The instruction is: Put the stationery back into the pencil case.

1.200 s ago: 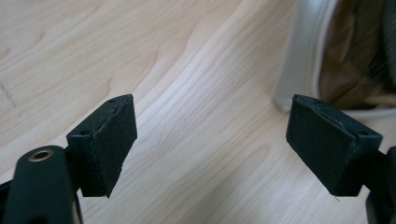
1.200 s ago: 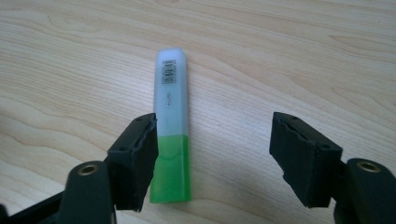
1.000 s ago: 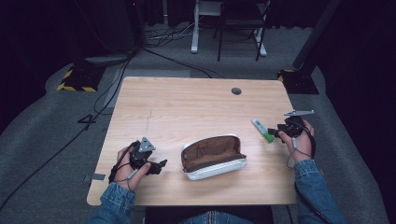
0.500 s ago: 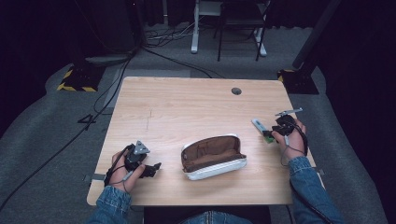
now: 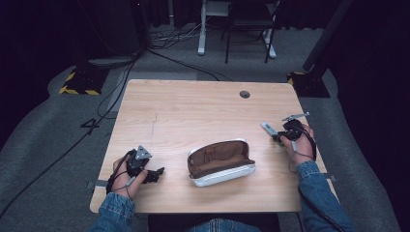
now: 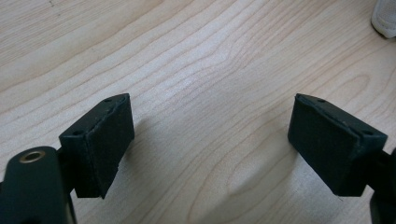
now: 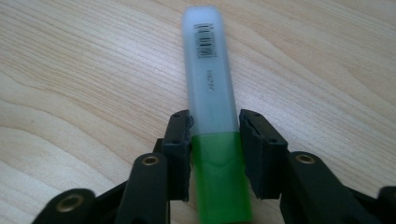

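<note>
A highlighter (image 7: 208, 79) with a green body and a frosted white cap lies on the wooden table (image 5: 193, 111) near its right edge. My right gripper (image 7: 215, 130) is shut on it, one pad pressing each side where cap meets body. In the high view the highlighter (image 5: 267, 128) sticks out up and left from the right gripper (image 5: 277, 137). An open brown-lined pouch (image 5: 220, 162) with a white shell rests at the front middle. My left gripper (image 5: 153, 174) sits on the table left of the pouch, its jaws wide open (image 6: 210, 140) over bare wood.
A round cable hole (image 5: 244, 94) sits near the table's far edge. Bare wood spreads across the middle and far half. Beyond the table stand a white desk frame (image 5: 203, 29), floor cables and dark stands.
My right gripper has moved left onto the highlighter and its jaws now hold it. The left hand has slid slightly toward the front edge.
</note>
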Motion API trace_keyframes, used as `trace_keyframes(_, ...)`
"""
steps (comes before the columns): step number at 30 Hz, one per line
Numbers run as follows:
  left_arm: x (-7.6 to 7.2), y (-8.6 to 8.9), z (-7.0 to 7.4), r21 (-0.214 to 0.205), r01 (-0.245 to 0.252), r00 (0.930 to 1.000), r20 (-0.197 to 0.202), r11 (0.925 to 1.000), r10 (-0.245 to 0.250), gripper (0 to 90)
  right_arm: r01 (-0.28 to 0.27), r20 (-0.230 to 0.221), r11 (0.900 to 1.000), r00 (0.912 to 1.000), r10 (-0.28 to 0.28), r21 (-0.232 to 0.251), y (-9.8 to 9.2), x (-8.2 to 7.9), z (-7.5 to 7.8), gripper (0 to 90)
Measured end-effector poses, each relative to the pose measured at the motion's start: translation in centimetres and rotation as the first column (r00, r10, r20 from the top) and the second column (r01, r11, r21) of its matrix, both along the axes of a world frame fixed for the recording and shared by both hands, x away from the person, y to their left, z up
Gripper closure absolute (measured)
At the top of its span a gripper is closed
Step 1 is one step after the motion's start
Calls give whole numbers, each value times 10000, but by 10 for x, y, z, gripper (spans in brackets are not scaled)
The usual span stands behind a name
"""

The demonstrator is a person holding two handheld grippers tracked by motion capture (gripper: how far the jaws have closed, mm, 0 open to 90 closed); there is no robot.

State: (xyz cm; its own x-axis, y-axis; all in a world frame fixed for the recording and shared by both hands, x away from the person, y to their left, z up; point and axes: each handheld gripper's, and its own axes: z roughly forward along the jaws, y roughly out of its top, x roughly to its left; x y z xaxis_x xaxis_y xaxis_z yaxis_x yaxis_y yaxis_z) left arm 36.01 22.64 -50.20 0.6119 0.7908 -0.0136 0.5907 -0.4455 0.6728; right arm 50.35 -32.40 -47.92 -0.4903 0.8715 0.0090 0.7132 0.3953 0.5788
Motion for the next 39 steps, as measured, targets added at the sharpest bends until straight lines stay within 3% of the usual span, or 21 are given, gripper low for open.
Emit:
trace_keyframes(11,2,0,-2,-109,-29,10000,91,9999,30,108,-38,72,10000,10000,39,-76,1,-4,2,669)
trace_keyframes(19,2,-1,-2,-109,-82,9999,134,9999,84,108,-282,245,9996,9993,281,74,2,-8,13,670)
trace_keyframes(28,2,-1,-2,-117,-78,9999,122,9999,79,108,-542,546,9979,9971,522,352,5,-15,36,669)
trace_keyframes(39,1,-1,-2,-120,-99,9999,81,9999,100,108,-1267,806,9906,9892,1224,508,18,-28,64,670)
